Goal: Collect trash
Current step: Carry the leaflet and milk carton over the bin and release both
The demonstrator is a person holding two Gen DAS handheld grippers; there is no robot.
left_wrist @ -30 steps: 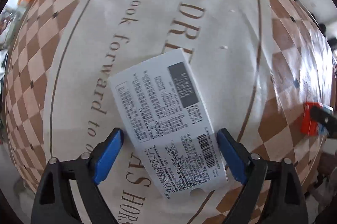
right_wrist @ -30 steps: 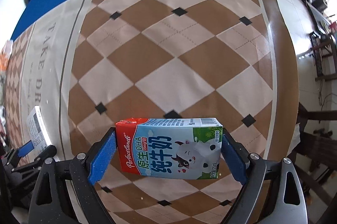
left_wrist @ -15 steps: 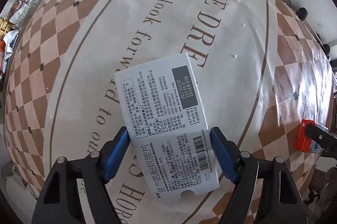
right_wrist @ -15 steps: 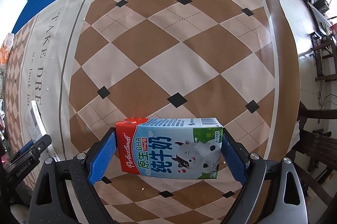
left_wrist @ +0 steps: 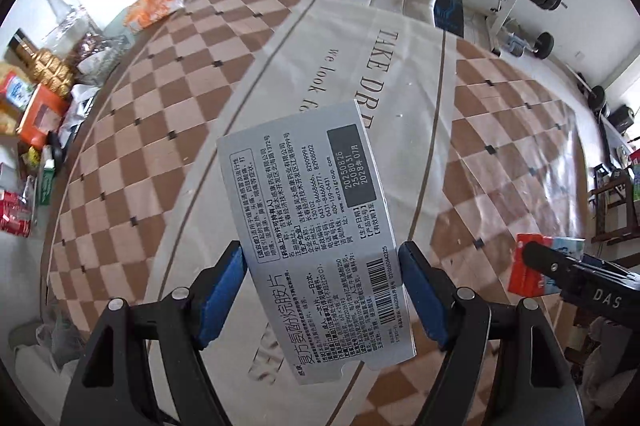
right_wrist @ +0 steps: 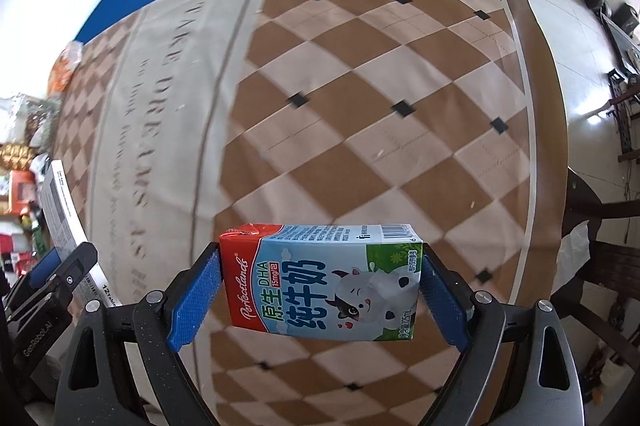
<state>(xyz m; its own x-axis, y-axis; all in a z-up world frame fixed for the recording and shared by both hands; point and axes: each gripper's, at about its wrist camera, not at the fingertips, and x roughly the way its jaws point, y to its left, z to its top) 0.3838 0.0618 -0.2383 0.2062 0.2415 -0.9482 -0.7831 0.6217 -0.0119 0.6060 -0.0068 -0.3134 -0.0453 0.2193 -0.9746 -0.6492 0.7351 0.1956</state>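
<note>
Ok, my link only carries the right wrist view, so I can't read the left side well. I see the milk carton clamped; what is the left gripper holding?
Observer: The left gripper is shut on a flat silver medicine box, printed back facing the camera.
Operator: Is it off the table?
Observer: Yes, it juts out over the tablecloth, gripped by its long edges.
Operator: Any more trash nearby?
Observer: A clutter of packets sits past the table's left edge.

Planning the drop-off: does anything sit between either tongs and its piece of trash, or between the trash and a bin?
Nothing between them: the left tongs clamp the medicine box, the right tongs clamp the milk carton. No bin shows, so that path cannot be judged.
</note>
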